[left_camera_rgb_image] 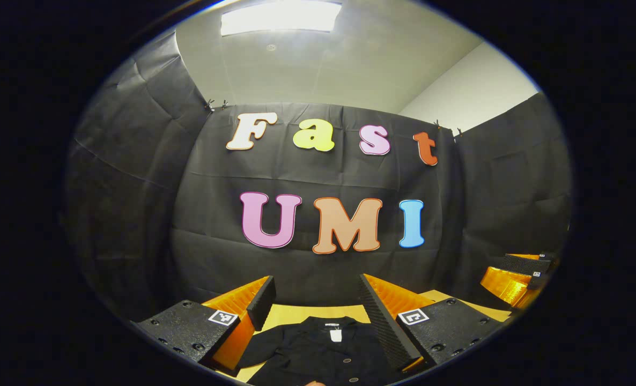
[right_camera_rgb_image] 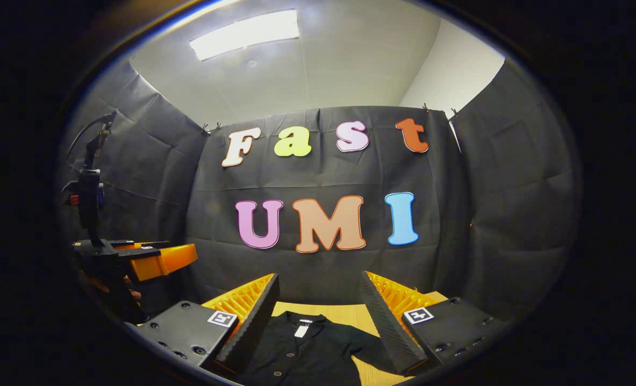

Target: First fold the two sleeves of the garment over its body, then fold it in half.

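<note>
— Where is the garment (left_camera_rgb_image: 318,351) lying?

— Flat on the wooden bench (left_camera_rgb_image: 318,312), collar toward the black cloth wall (left_camera_rgb_image: 307,268); in the left gripper view it sits low in the middle, seen through the gap between the fingers, with a white tag at the neck and a row of small buttons down the front; one sleeve runs out to the left under the left-hand finger.

— And from the other side?

— In the right gripper view the same dark garment (right_camera_rgb_image: 307,348) lies on the bench (right_camera_rgb_image: 345,313) between the fingers; its collar and white tag are near the middle, and a sleeve reaches out to the right, passing behind the right-hand finger.

— How does the left gripper (left_camera_rgb_image: 318,321) stand?

— Spread wide, fingers well apart, nothing between them; it hangs above the garment without touching it; it also shows at the left edge of the right gripper view (right_camera_rgb_image: 162,260), held by a hand (right_camera_rgb_image: 119,289), though its jaws cannot be judged from there.

— The right gripper (right_camera_rgb_image: 318,321)?

— Also spread, nothing pinched, above the garment; part of it appears at the right edge of the left gripper view (left_camera_rgb_image: 519,276).

— Anything overhead?

— A lit ceiling panel (left_camera_rgb_image: 280,16) above the cloth wall.
</note>
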Demonstrator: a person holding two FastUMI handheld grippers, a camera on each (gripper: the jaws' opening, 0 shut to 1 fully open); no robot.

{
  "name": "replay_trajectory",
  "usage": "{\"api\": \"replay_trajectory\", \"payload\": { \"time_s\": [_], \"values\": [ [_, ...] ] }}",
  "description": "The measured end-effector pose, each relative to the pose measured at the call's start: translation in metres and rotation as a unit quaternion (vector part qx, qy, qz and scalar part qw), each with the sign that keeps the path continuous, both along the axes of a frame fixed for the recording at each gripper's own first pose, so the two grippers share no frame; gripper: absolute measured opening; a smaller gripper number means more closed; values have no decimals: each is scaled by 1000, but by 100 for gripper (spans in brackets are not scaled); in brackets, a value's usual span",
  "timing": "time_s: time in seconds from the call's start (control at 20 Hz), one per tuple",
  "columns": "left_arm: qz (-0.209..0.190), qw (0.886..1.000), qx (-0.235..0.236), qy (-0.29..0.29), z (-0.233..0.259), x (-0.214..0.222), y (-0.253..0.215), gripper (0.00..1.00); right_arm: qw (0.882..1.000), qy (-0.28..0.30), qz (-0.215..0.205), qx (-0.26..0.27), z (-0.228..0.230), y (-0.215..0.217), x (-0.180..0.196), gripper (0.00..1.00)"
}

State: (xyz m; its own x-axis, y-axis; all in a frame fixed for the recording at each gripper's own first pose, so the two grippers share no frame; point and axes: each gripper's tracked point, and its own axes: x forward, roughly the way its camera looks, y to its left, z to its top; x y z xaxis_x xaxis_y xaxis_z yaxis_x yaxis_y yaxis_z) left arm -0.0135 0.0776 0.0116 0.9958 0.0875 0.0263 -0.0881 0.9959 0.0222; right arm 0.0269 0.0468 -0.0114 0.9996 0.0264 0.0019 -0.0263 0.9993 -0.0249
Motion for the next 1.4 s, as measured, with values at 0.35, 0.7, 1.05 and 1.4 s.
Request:
{"api": "replay_trajectory", "payload": {
  "time_s": [0.35, 0.7, 1.05, 1.4],
  "values": [
    [-8, 1000, -13, 21, -20, 4, 23, 92, 1000, 3, -23, -6, -13, 14, 0, 99],
    [-3, 1000, -15, 22, -22, 1, 25, 92, 1000, 7, -3, 3, -19, 25, 9, 96],
    [6, 1000, -6, 24, -20, 8, 21, 92, 1000, 12, 15, -2, -19, 19, 19, 96],
    [20, 1000, 2, 17, -14, 25, 3, 92, 999, 31, 12, 28, -27, -17, 42, 96]
  ]
}}
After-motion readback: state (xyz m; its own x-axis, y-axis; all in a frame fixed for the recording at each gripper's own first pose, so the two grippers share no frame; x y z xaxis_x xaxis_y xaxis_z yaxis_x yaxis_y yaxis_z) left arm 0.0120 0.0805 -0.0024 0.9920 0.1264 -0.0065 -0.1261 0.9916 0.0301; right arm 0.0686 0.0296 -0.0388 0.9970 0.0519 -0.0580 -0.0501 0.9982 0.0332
